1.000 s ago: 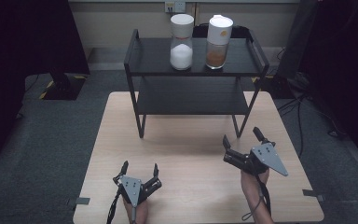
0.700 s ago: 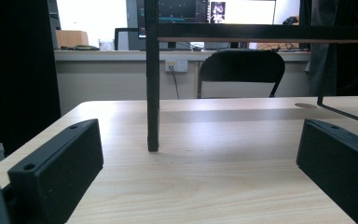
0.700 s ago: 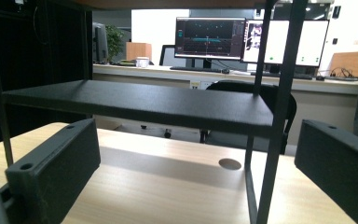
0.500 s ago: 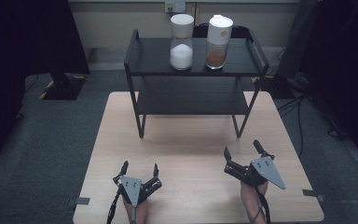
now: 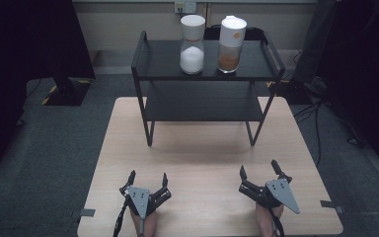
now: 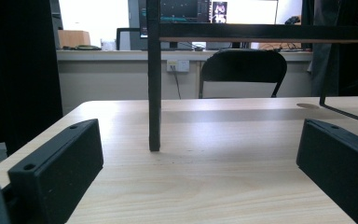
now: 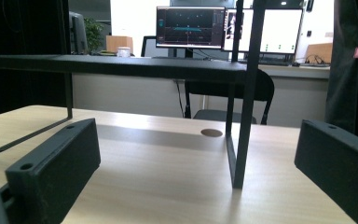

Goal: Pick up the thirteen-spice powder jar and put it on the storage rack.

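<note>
A black two-tier rack point(image 5: 205, 74) stands at the far half of the wooden table point(image 5: 202, 153). On its top shelf sit a jar of white powder point(image 5: 192, 44) and, to its right, a jar of orange-brown powder point(image 5: 231, 44), both with white lids. My left gripper point(image 5: 146, 179) rests near the front edge at the left, open, nothing between its jaws. My right gripper point(image 5: 259, 170) lies near the front edge at the right, open and empty too. In the left gripper view the rack's leg point(image 6: 154, 93) rises ahead; in the right gripper view the rack's leg point(image 7: 242, 121) stands just ahead.
Bare tabletop lies between the grippers and the rack. Grey carpet point(image 5: 54, 148) surrounds the table. A black chair point(image 6: 243, 70) stands behind the table, with monitors point(image 7: 191, 27) on a desk beyond. Cables trail on the floor at the right.
My right gripper has come back toward the front edge and lower onto the table. The left gripper has stayed put.
</note>
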A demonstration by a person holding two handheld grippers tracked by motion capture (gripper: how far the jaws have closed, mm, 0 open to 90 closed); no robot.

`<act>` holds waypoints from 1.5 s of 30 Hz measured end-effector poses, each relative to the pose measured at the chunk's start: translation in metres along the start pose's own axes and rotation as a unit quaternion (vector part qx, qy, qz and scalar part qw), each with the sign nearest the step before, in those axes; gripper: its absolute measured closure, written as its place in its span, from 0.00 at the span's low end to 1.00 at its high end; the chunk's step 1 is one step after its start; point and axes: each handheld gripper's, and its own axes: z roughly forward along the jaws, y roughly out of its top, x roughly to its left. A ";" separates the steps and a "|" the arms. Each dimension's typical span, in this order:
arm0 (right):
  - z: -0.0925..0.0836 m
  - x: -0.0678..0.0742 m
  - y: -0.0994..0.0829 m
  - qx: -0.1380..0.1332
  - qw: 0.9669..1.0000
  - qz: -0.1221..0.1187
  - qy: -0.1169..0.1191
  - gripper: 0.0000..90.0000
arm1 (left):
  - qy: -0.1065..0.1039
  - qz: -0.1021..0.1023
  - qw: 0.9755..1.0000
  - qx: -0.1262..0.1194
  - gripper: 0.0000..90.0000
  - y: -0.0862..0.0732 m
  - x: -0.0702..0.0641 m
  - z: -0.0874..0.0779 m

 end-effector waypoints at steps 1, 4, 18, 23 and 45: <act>-0.001 0.001 -0.002 0.002 1.000 0.004 -0.001 0.00 | 0.000 0.000 1.000 0.000 0.00 0.000 0.000 0.000; -0.002 0.001 -0.007 0.006 1.000 0.006 -0.002 0.00 | 0.000 0.000 1.000 0.000 0.00 0.000 0.000 0.000; -0.013 0.005 -0.027 0.015 1.000 0.005 -0.025 0.00 | 0.010 0.000 1.000 0.000 0.00 0.000 -0.003 0.000; -0.017 0.006 -0.035 0.006 0.999 0.009 -0.035 0.00 | 0.010 0.000 1.000 0.000 0.00 0.000 -0.003 0.000; -0.018 0.008 -0.038 0.006 0.999 0.016 -0.044 0.00 | 0.010 0.000 1.000 0.000 0.00 0.000 -0.003 0.000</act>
